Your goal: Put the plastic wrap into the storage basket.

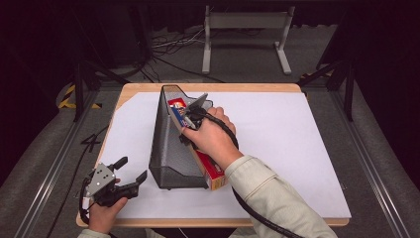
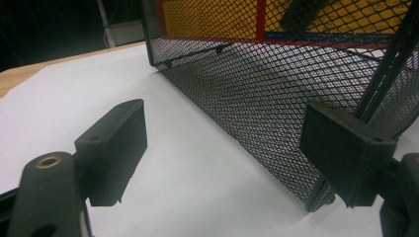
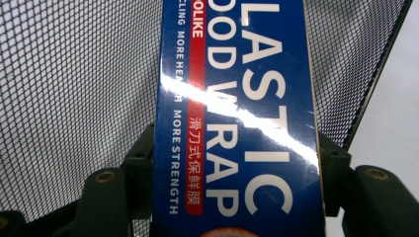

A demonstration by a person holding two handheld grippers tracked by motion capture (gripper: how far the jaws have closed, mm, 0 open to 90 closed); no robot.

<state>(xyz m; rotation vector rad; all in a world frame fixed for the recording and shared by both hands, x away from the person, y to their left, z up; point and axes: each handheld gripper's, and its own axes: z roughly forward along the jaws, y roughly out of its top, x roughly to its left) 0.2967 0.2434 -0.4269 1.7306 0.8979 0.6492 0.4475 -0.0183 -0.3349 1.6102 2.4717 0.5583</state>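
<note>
While the work centres on the mesh file holder, the left gripper [image 1: 130, 174] sits at the near left corner of the table [image 1: 292, 88], jaws spread apart and grasping nothing; its own view shows the two black pads [image 2: 114, 148] wide of each other with bare white sheet [image 2: 64, 108] between them and the holder's mesh wall [image 2: 257, 98] just ahead. That position reads as standby, close enough to steady the holder's near end if it slides, though at present it does not touch it. Moving right, the black mesh file holder [image 1: 171, 144] stands upright on the sheet, its tall end away from the person and its low, open end nearest. Inside it, leaning along the right-hand wall, lies the plastic wrap box [image 1: 210, 168], its near end jutting out past the holder's low front. The right gripper [image 1: 190, 116] is clenched on that box across its narrow width, well up its length; in its own view both jaws press the blue printed face [image 3: 237, 123] from either side, mesh behind. I judge the high grip is chosen to steer the long box down the slot, and whether it is fully seated I cannot tell
</note>
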